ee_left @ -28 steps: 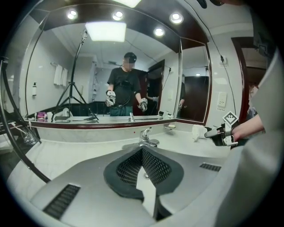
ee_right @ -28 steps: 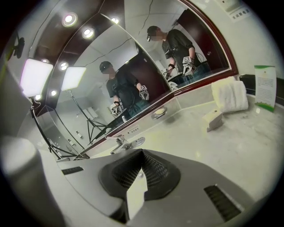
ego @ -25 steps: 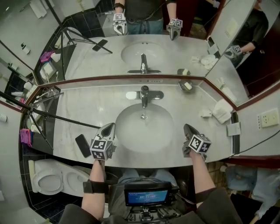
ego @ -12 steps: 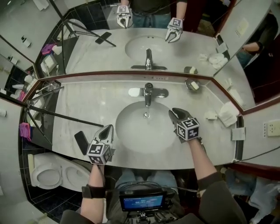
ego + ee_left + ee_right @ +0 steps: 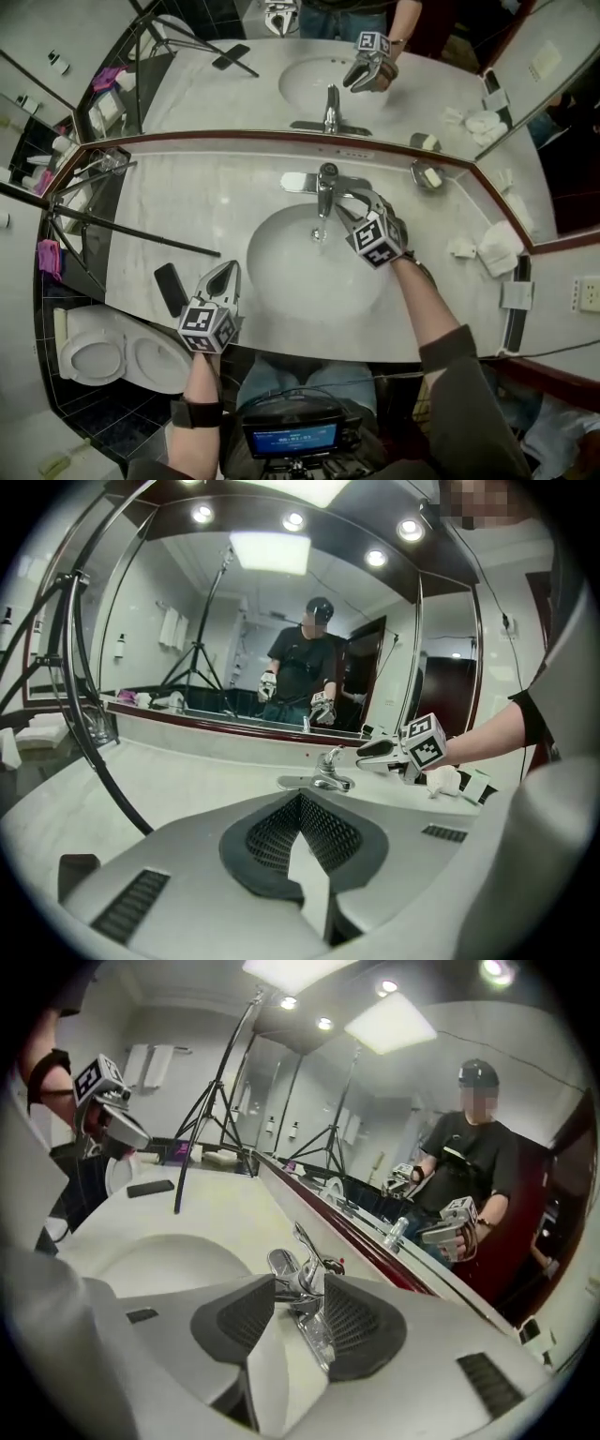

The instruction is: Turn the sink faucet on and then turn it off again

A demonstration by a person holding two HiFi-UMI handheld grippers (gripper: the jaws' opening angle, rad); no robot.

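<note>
Right tool (image 5: 356,208) swung from the worktop's (image 5: 187,206) front edge to the faucet (image 5: 325,187); jaws just opened, straddling it, not gripping.
Lever (image 5: 302,1239) looks stiff, slick chrome; take its tip; left tool (image 5: 227,273) closed, empty.

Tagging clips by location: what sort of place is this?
Probably a bathroom, perhaps a hotel's: a sink with a chrome faucet in a pale counter, a wide mirror behind it, a toilet alongside.

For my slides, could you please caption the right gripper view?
Right gripper, fingers just opened wide, lines up on the faucet over the sink; nothing gripped.
</note>
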